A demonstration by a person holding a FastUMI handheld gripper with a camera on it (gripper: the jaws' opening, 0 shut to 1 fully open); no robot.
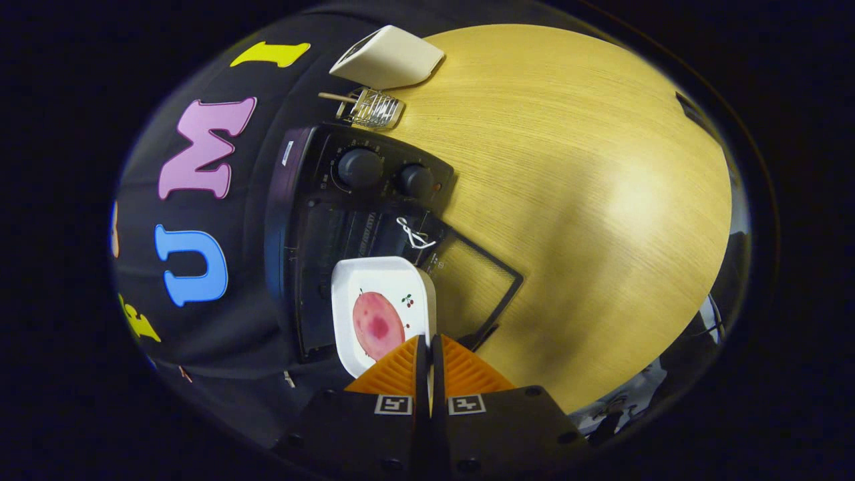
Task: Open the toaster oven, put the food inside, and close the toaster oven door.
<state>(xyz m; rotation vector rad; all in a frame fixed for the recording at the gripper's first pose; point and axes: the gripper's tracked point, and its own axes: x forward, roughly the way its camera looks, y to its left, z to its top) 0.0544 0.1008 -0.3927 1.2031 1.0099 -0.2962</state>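
Note:
A black toaster oven (320,200) with two knobs (359,167) stands on the wooden table against the booth wall. Its glass door (477,280) is swung down and lies open, with a white cord (413,234) tied at its handle. A white square plate (374,274) carries a round pink slice of food (377,324). My gripper (428,347) is shut on the plate's near rim, both fingers pressed close together on it. The plate hangs just ahead of the fingers, in front of the oven's dark opening (334,240) and beside the open door.
Beyond the oven, a small wire rack (375,108) with a wooden handle lies on the table. A white box-shaped object (387,57) sits past it. The light wooden tabletop (588,187) stretches wide beside the oven.

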